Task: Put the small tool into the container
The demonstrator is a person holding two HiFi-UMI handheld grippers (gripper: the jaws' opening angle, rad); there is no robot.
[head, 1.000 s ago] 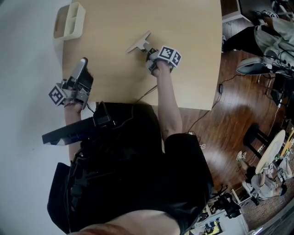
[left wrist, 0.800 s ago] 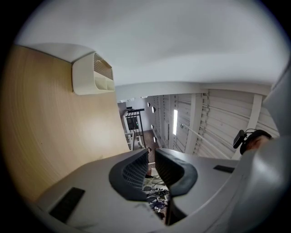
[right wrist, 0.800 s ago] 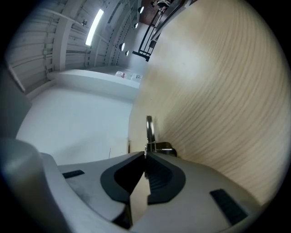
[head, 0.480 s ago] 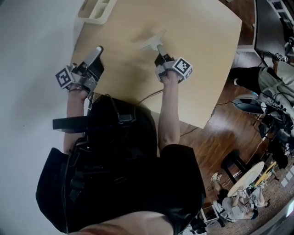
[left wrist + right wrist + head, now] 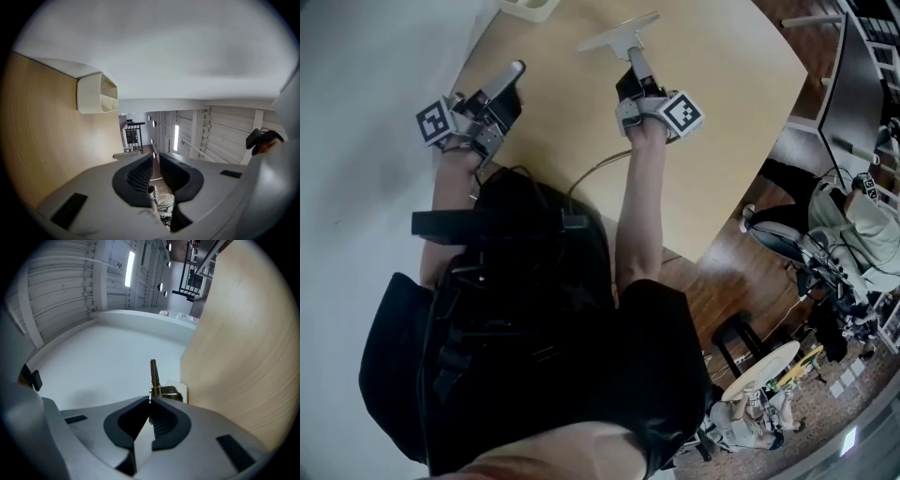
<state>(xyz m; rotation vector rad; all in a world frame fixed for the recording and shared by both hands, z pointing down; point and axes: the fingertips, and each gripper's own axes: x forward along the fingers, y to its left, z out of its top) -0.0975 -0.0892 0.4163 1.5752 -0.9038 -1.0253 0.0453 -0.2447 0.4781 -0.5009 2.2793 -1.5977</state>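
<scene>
As we hold small tool (image 5: 619,36) off table (image 5: 722,122), right gripper (image 5: 634,70) clamped tight on its stem, carry step in hand. Container (image 5: 528,7) at table's far left corner. Left gripper (image 5: 155,161) slightly parted, empty. Next, we judge: swing tool over container, release.

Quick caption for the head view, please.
Right tongs grip the pale T-shaped small tool over the light wooden table; left tongs empty.

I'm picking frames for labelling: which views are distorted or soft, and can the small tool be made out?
Head view: fisheye bends the table edges, but the small tool in the right gripper shows clearly. Right gripper view: dark round vignette; the small tool is edge-on, a thin sliver. Left gripper view: same vignette; container clear.
</scene>
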